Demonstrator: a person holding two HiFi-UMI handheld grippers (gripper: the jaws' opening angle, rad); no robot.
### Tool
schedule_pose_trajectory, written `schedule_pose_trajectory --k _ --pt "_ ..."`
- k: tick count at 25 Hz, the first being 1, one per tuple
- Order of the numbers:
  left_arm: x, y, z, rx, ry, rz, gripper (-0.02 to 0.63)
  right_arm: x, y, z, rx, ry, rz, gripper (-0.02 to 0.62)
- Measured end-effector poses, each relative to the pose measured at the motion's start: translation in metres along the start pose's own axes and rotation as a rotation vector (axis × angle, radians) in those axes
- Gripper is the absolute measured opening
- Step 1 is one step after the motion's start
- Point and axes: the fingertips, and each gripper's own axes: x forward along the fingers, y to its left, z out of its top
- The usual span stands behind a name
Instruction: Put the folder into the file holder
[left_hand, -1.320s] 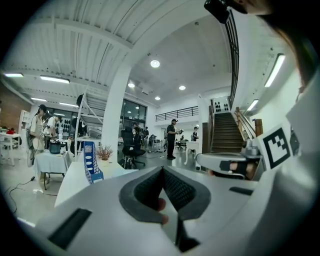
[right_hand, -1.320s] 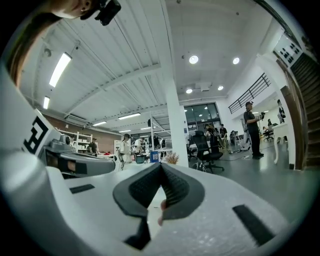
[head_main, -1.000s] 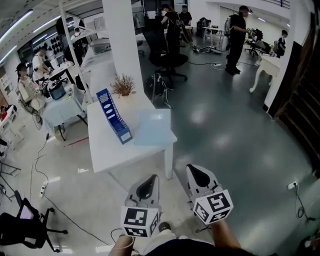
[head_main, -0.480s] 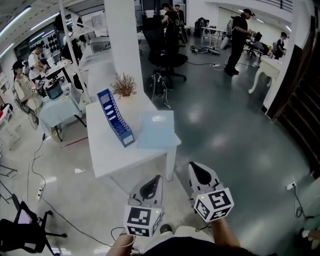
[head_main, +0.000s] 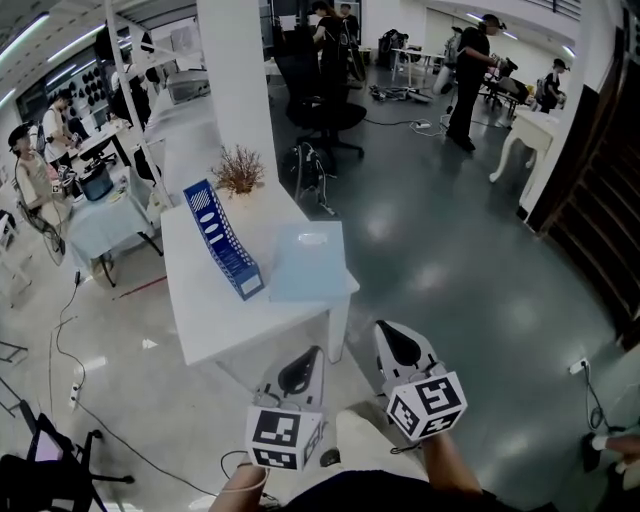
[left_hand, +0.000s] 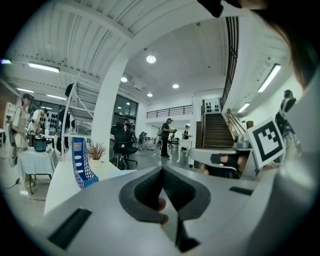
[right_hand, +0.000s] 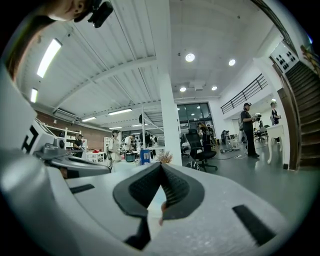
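A light blue folder (head_main: 308, 262) lies flat on the right part of a white table (head_main: 205, 315). Just left of it stands a blue file holder (head_main: 222, 240) with white oval cut-outs, also seen in the left gripper view (left_hand: 80, 169). Both grippers hang over the floor short of the table's near edge, clear of everything. My left gripper (head_main: 303, 360) has its jaws closed tip to tip with nothing between them (left_hand: 161, 169). My right gripper (head_main: 392, 338) is shut and empty as well (right_hand: 161, 165), pointing level towards the table.
A dried plant (head_main: 238, 170) stands at the table's far end by a white pillar (head_main: 235, 70). A black office chair (head_main: 320, 105) and several people are behind. Desks (head_main: 100, 215) and floor cables (head_main: 60, 340) lie left; a dark staircase (head_main: 600, 200) is on the right.
The table has drawn slightly nearer and the view has shifted; both grippers have been carried forward with it, shut throughout. A light trouser leg now shows between them.
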Motion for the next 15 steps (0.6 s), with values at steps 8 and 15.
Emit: schedule_pose_trajectory --k 8,15 --pt "0.031 0.02 0.002 -0.003 -0.002 -0.01 0.005 0.033 -0.016 -0.006 -0.002 0.011 -0.013 0.0" --pt "0.063 0.041 0.005 -0.002 -0.005 -0.005 0.005 0.067 -0.034 -0.012 0.004 0.017 -0.013 0.0"
